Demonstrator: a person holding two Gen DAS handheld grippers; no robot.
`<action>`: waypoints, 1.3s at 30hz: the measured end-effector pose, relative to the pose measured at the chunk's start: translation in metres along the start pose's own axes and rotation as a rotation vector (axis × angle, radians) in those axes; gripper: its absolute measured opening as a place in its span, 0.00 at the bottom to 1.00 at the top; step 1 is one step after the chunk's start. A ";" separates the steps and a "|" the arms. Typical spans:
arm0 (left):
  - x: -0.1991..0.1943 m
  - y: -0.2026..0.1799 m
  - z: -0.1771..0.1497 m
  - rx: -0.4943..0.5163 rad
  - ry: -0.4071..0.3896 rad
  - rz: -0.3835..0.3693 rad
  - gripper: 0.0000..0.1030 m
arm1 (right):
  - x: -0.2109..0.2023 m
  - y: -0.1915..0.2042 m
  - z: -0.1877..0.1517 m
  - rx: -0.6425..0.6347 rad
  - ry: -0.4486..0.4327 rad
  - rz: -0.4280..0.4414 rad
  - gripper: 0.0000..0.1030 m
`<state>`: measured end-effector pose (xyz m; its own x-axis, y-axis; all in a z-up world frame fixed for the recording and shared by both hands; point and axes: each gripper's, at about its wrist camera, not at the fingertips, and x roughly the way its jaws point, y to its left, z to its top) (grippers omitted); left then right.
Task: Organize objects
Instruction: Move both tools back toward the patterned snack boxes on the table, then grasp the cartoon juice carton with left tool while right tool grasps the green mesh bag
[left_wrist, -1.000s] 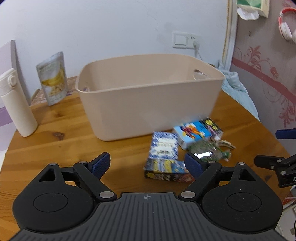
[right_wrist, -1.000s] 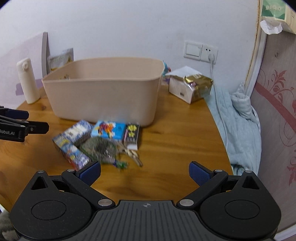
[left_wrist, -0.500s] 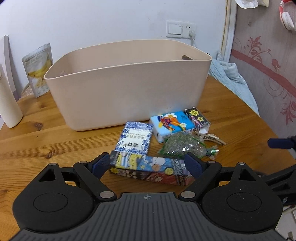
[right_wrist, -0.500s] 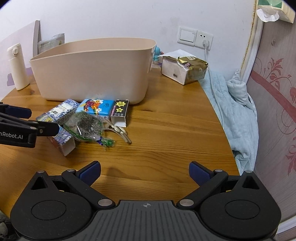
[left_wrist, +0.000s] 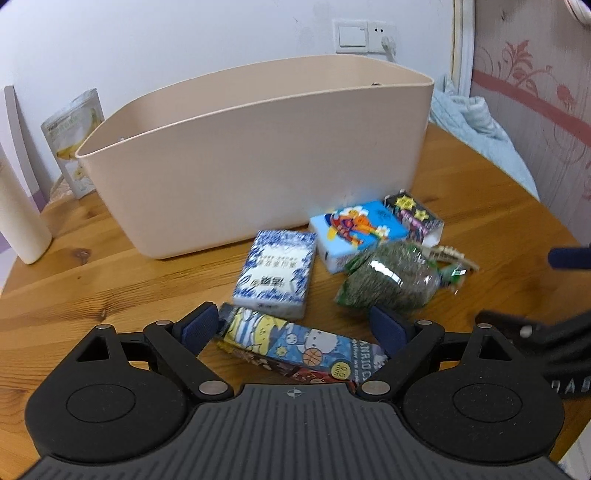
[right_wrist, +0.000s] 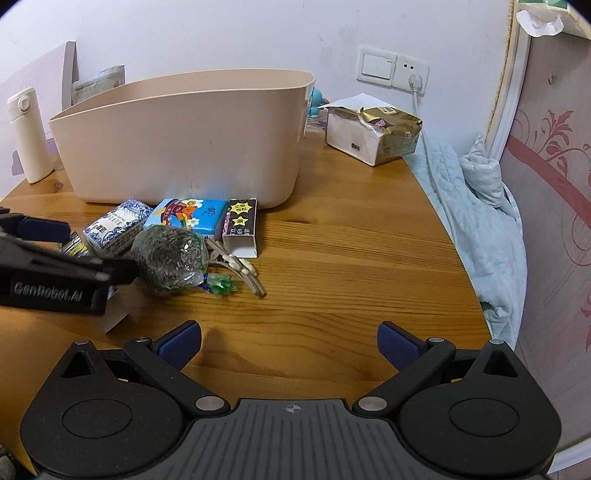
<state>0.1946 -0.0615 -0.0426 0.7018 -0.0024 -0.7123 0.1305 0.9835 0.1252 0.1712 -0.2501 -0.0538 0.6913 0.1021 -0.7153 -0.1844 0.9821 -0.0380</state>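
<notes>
A beige tub (left_wrist: 258, 147) stands on the round wooden table (right_wrist: 351, 258). Small items lie in front of it: a blue-and-white tissue pack (left_wrist: 275, 273), a blue cartoon pack (left_wrist: 358, 230), a black star box (left_wrist: 413, 218), a green-filled clear bag (left_wrist: 391, 282) and a hair clip (left_wrist: 450, 254). My left gripper (left_wrist: 293, 328) is open low over the table. A long cartoon-printed box (left_wrist: 295, 347) lies crosswise between its fingers, with its left end close to the left pad (left_wrist: 201, 326). My right gripper (right_wrist: 290, 342) is open over bare wood, right of the bag (right_wrist: 170, 258).
A white bottle (left_wrist: 18, 214) and a snack pouch (left_wrist: 75, 140) stand at the back left. A gold-wrapped box (right_wrist: 373, 133) sits behind the tub on the right. A light-blue cloth (right_wrist: 480, 206) hangs past the table's right edge.
My left gripper has moved forward and down to the items, and the long box now lies between its fingers. My right gripper has sunk towards the table.
</notes>
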 end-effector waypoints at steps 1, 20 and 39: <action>-0.001 0.002 -0.002 0.005 0.000 0.007 0.88 | 0.001 0.001 0.000 0.000 0.001 0.000 1.00; -0.007 0.051 -0.027 -0.117 0.049 -0.025 0.88 | 0.002 0.031 0.004 -0.055 -0.006 0.070 0.98; -0.001 0.071 -0.028 -0.120 0.016 -0.096 0.72 | 0.019 0.060 0.019 -0.089 0.010 0.112 0.80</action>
<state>0.1833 0.0136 -0.0520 0.6789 -0.0956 -0.7280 0.1114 0.9934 -0.0266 0.1864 -0.1859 -0.0564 0.6563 0.2084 -0.7251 -0.3214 0.9468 -0.0187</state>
